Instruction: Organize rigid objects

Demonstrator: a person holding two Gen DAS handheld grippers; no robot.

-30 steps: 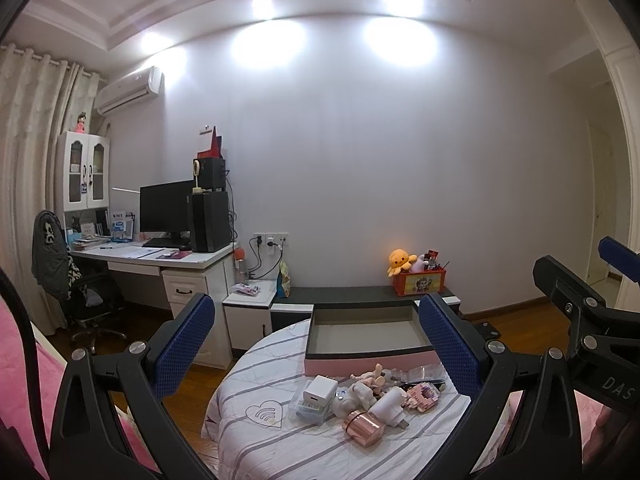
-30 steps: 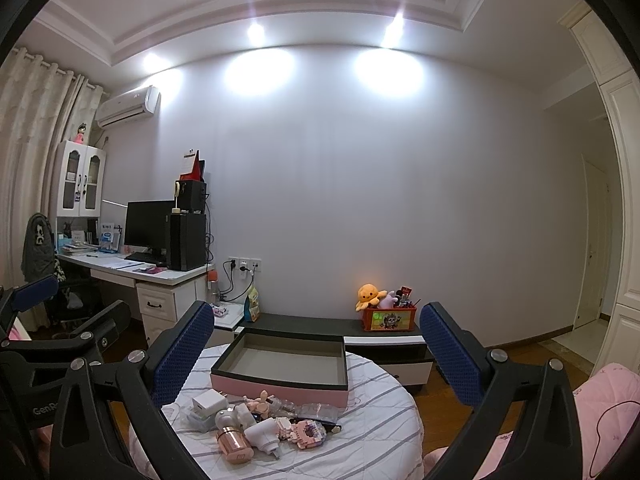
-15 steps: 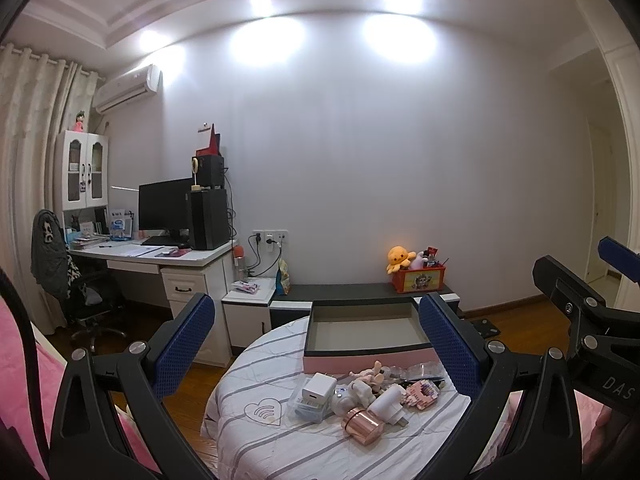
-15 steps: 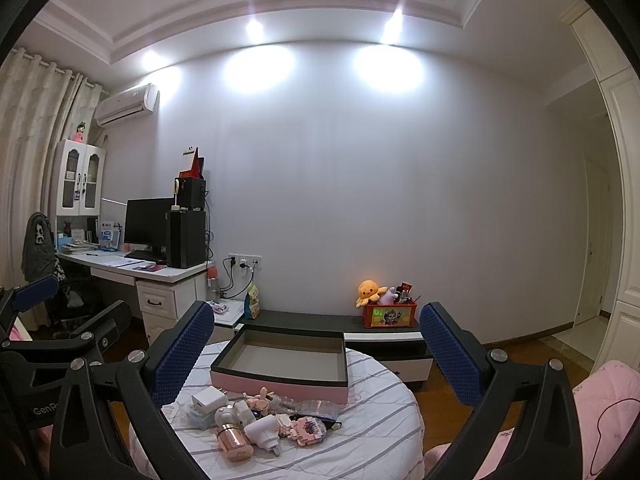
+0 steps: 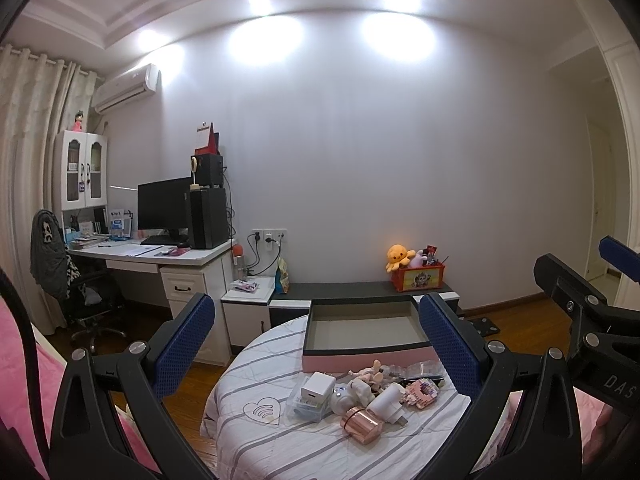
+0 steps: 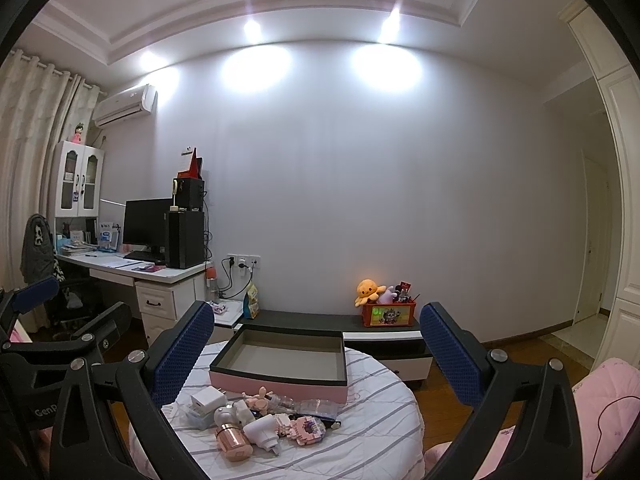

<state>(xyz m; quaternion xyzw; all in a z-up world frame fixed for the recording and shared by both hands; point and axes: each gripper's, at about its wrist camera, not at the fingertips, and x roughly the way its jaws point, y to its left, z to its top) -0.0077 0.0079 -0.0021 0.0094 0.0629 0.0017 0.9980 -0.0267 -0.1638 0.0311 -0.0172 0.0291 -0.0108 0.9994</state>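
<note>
Tongs wide open above a heap of small things

Left wrist view: the left tongs (image 5: 316, 344) are spread wide with nothing between the blue pads (image 5: 184, 344). They hang in the air over the near side of a round worktop (image 5: 256, 436) with a striped white cloth. On its far side lies a shallow box (image 5: 362, 330) with pink outer wall and grey inside, and it holds nothing. Just in front of the box, the small things lie close together: a white charger cube (image 5: 318, 386) on a clear plastic case, a white round figure (image 5: 354, 392), a white plug (image 5: 386, 398), a rose-gold cylinder (image 5: 362, 424) nearest to the camera, a pink brick toy (image 5: 422, 392) to the right, and a small pale doll (image 5: 370, 372) near the box wall. Part of the right tongs (image 5: 592, 320) shows at the right edge.

Right wrist view: the right tongs (image 6: 316, 348) also stand wide apart and grip nothing. The same box (image 6: 280, 364) lies at the far middle of the worktop (image 6: 376, 432). The heap is at the near left: charger cube (image 6: 208, 398), rose-gold cylinder (image 6: 234, 442), white plug (image 6: 260, 432), pink brick toy (image 6: 306, 428). Behind, far left, there is a desk (image 6: 132, 268) with a dark monitor (image 6: 146, 222); on a low cabinet by the wall sits an orange bin (image 6: 388, 314) with a yellow plush (image 6: 368, 290).
</note>
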